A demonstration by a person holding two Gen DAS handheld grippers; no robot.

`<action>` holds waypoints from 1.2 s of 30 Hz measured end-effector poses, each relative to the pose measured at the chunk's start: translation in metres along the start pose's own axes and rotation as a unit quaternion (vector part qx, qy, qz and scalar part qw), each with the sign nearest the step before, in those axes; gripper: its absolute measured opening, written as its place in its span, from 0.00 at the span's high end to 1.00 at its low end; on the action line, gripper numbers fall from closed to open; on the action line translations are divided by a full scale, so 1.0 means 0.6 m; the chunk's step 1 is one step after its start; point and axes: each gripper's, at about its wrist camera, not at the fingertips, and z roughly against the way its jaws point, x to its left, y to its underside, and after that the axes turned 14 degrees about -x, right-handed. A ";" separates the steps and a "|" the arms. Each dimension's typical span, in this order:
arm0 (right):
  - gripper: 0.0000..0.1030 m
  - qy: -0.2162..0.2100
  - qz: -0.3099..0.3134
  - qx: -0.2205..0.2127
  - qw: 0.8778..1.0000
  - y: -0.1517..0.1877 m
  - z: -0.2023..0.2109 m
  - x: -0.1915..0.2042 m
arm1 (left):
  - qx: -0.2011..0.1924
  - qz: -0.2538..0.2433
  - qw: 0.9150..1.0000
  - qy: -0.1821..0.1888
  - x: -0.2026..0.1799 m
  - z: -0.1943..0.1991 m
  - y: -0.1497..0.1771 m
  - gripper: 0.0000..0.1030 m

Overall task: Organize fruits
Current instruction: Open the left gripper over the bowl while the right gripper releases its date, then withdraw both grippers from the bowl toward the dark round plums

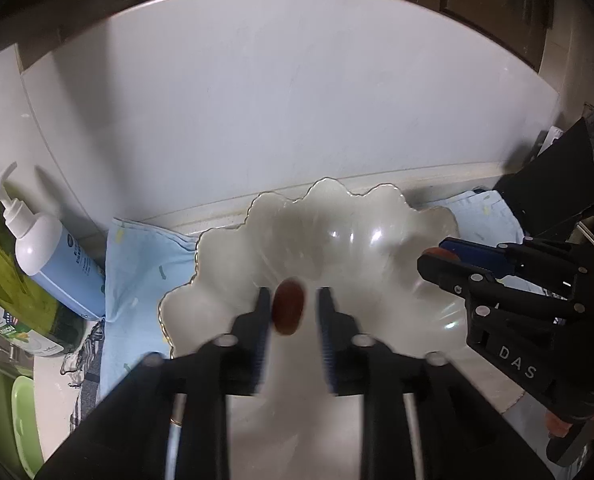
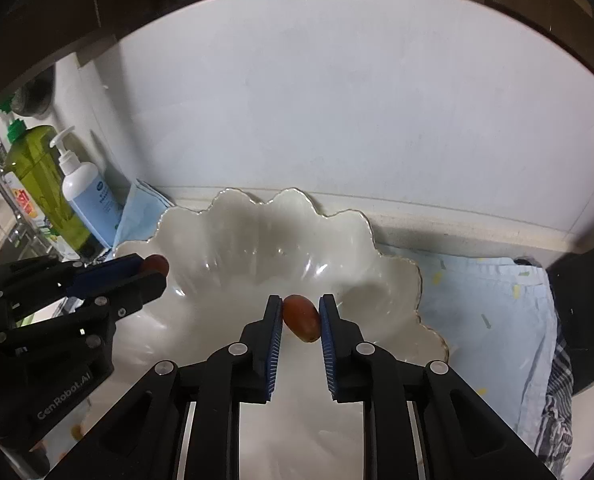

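Observation:
A white scalloped bowl (image 1: pixel 337 224) with a gold rim lies on a light blue cloth; it also shows in the right wrist view (image 2: pixel 257 232). My left gripper (image 1: pixel 293 304) hovers over the bowl's near side, jaws parted, with a small red oval fruit (image 1: pixel 288 306) against the left pad and a gap at the right pad; the view is blurred. My right gripper (image 2: pixel 300 312) is shut on another red oval fruit (image 2: pixel 301 318) over the bowl. Each gripper appears in the other's view, the right one (image 1: pixel 437 258) and the left one (image 2: pixel 153 268).
A blue pump bottle (image 1: pixel 53 256) and a green bottle (image 2: pixel 37 168) stand at the left by the wall. The blue cloth (image 2: pixel 489 312) spreads right of the bowl. A pale green container (image 1: pixel 25 420) sits at the lower left. Dark cabinets hang above.

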 end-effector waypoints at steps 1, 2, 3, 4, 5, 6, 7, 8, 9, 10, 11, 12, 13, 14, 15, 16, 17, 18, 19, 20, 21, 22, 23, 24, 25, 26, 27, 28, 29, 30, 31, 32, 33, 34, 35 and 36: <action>0.69 0.003 0.000 0.003 1.000 0.001 -0.002 -0.001 | -0.002 0.001 1.000 -0.004 0.003 0.000 0.001 0.60; 0.61 0.007 -0.001 0.004 1.000 0.002 -0.003 -0.002 | -0.004 0.000 1.000 -0.009 0.004 0.001 0.002 0.58; 0.57 0.012 -0.001 0.003 1.000 0.003 -0.003 -0.004 | -0.005 -0.002 1.000 -0.014 0.005 0.001 0.001 0.57; 0.57 0.016 -0.002 0.002 1.000 0.003 -0.002 -0.005 | -0.006 -0.004 1.000 -0.018 0.007 0.002 0.001 0.52; 0.55 0.019 -0.003 0.002 1.000 0.004 -0.001 -0.007 | -0.008 -0.004 1.000 -0.021 0.009 0.005 0.000 0.47; 0.52 0.023 -0.004 0.003 1.000 0.005 0.000 -0.008 | -0.010 -0.003 1.000 -0.022 0.011 0.009 0.000 0.46; 0.51 0.025 -0.006 0.002 1.000 0.005 0.003 -0.010 | -0.014 -0.003 1.000 -0.026 0.012 0.014 -0.001 0.42; 0.47 0.027 -0.007 0.000 1.000 0.006 0.006 -0.012 | -0.019 -0.004 0.999 -0.030 0.014 0.021 -0.001 0.35; 0.43 0.030 -0.006 -0.004 1.000 0.006 0.013 -0.012 | -0.023 -0.005 0.999 -0.033 0.016 0.026 -0.002 0.32; 0.41 0.033 -0.005 -0.008 0.999 0.006 0.019 -0.012 | -0.030 -0.008 0.999 -0.039 0.016 0.035 -0.003 0.27; 0.40 0.037 -0.003 -0.013 0.999 0.005 0.027 -0.012 | -0.036 -0.011 0.998 -0.044 0.016 0.043 -0.003 0.25; 0.38 0.040 -0.001 -0.017 0.999 0.004 0.032 -0.012 | -0.041 -0.014 0.998 -0.047 0.015 0.051 -0.004 0.23; 0.38 0.045 0.003 -0.024 0.999 0.003 0.043 -0.010 | -0.048 -0.017 0.997 -0.051 0.015 0.061 -0.004 0.20; 0.36 0.048 0.005 -0.031 0.998 0.003 0.053 -0.009 | -0.053 -0.020 0.997 -0.055 0.014 0.070 -0.004 0.17; 0.34 0.048 0.006 -0.036 0.998 0.002 0.060 -0.008 | -0.058 -0.022 0.996 -0.058 0.012 0.077 -0.005 0.17; 0.33 0.052 0.008 -0.045 0.998 0.002 0.074 -0.006 | -0.063 -0.023 0.996 -0.060 0.012 0.087 -0.005 0.16; 0.32 0.054 0.009 -0.051 0.997 0.001 0.083 -0.005 | -0.071 -0.024 0.995 -0.062 0.011 0.100 -0.004 0.13; 0.31 0.056 0.011 -0.061 0.997 0.000 0.097 -0.004 | -0.075 -0.024 0.995 -0.062 0.009 0.109 -0.003 0.12; 0.30 0.058 0.013 -0.069 0.996 -0.001 0.109 -0.002 | -0.079 -0.023 0.995 -0.063 0.009 0.120 -0.003 0.10; 0.29 0.060 0.014 -0.077 0.995 -0.002 0.122 0.000 | -0.086 -0.022 0.994 -0.062 0.008 0.135 -0.002 0.10; 0.29 0.061 0.015 -0.084 0.995 -0.002 0.134 0.001 | -0.090 -0.021 0.994 -0.060 0.006 0.145 -0.001 0.10; 0.29 0.062 0.016 -0.094 0.994 -0.002 0.151 0.004 | -0.096 -0.019 0.993 -0.058 0.004 0.159 0.000 0.10; 0.28 0.063 0.016 -0.102 0.993 -0.002 0.165 0.007 | -0.103 -0.017 0.993 -0.058 0.004 0.173 0.001 0.09; 0.27 0.063 0.015 -0.110 0.992 -0.001 0.180 0.009 | -0.109 -0.016 0.992 -0.059 0.004 0.184 0.002 0.09; 0.27 0.063 0.014 -0.114 0.991 0.000 0.188 0.012 | -0.116 -0.014 0.991 -0.058 0.003 0.199 0.003 0.09; 0.27 0.063 0.012 -0.123 0.990 0.001 0.206 0.015 | -0.124 -0.011 0.991 -0.058 0.001 0.213 0.004 0.09; 0.27 0.063 0.010 -0.130 0.989 0.002 0.218 0.017 | -0.129 -0.010 0.990 -0.056 0.000 0.224 0.005 0.09; 0.27 0.063 0.009 -0.137 0.988 0.004 0.232 0.020 | -0.135 -0.009 0.989 -0.055 0.000 0.239 0.008 0.09; 0.27 0.065 0.009 -0.143 0.988 0.005 0.242 0.023 | -0.142 -0.008 0.988 -0.053 -0.001 0.254 0.011 0.09; 0.27 0.066 0.009 -0.148 0.987 0.008 0.253 0.027 | -0.147 -0.008 0.988 -0.052 -0.003 0.265 0.013 0.09; 0.27 0.067 0.008 -0.156 0.985 0.011 0.269 0.032 | -0.153 -0.009 0.987 -0.052 -0.005 0.279 0.016 0.09; 0.27 0.069 0.007 -0.161 0.985 0.015 0.280 0.034 | -0.160 -0.011 0.986 -0.051 -0.008 0.292 0.019 0.09; 0.27 0.069 0.007 -0.165 0.984 0.018 0.290 0.036 | -0.164 -0.014 0.985 -0.051 -0.010 0.302 0.021 0.09; 0.27 0.069 0.007 -0.171 0.983 0.023 0.305 0.041 | -0.171 -0.017 0.984 -0.052 -0.013 0.317 0.026 0.09; 0.27 0.069 0.007 -0.174 0.982 0.026 0.314 0.043 | -0.177 -0.020 0.983 -0.051 -0.016 0.330 0.030 0.09; 0.27 0.070 0.007 -0.179 0.981 0.032 0.327 0.047 | -0.181 -0.022 0.982 -0.052 -0.021 0.341 0.034 0.09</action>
